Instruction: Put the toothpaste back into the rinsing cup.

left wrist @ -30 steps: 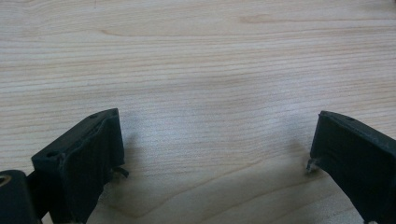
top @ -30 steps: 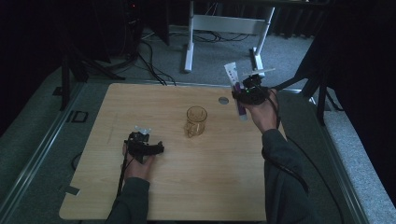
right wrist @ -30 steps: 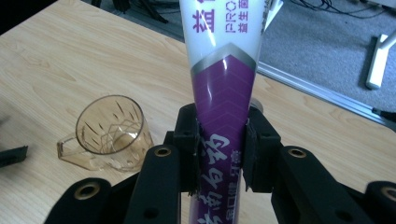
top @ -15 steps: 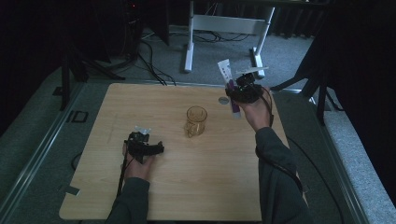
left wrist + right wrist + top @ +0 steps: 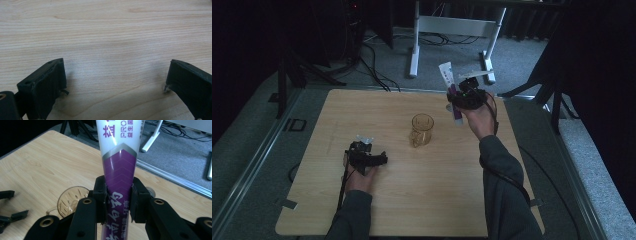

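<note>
Two tools in play: the right tool clamps the purple-and-white tube above the desk beyond the amber cup, so keep it upright, left tool resting wide apart.

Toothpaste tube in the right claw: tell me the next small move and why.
Probably carry the toothpaste tube left until it is over the amber glass mug, then lower it. The right claw grips it above the table; the mug stands open and empty, and the left claw rests open.
</note>
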{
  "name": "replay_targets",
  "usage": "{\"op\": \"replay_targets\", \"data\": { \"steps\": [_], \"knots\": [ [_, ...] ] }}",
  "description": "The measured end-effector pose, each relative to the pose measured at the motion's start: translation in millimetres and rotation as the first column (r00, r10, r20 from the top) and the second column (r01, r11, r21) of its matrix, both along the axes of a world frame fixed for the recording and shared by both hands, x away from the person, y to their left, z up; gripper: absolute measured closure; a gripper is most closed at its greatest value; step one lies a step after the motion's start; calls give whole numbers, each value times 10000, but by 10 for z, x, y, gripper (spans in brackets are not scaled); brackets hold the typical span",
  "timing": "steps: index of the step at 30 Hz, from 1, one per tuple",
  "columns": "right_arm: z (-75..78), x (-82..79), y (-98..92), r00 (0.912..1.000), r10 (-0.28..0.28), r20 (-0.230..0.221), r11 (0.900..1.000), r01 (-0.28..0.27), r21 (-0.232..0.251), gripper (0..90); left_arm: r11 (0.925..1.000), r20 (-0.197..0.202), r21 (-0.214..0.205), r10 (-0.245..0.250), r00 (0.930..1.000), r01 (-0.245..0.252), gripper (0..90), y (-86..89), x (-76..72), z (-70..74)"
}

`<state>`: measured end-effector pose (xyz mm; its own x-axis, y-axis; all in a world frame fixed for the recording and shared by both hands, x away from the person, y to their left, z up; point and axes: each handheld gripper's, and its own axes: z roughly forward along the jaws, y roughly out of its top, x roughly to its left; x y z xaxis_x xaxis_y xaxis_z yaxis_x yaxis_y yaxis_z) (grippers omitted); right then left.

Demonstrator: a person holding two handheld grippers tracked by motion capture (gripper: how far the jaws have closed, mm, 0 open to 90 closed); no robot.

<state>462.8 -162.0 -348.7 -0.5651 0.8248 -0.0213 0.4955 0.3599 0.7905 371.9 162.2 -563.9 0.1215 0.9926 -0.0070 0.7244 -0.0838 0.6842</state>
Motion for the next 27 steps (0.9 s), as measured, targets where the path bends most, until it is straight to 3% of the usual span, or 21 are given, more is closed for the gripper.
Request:
{"op": "replay_targets", "data": {
  "steps": [27],
  "knots": [
    [7,71,305,9995,264,186,9994,-269,236,710,10000,-7,0,-4,10000,4,24,0,0,1]
  ]
}}
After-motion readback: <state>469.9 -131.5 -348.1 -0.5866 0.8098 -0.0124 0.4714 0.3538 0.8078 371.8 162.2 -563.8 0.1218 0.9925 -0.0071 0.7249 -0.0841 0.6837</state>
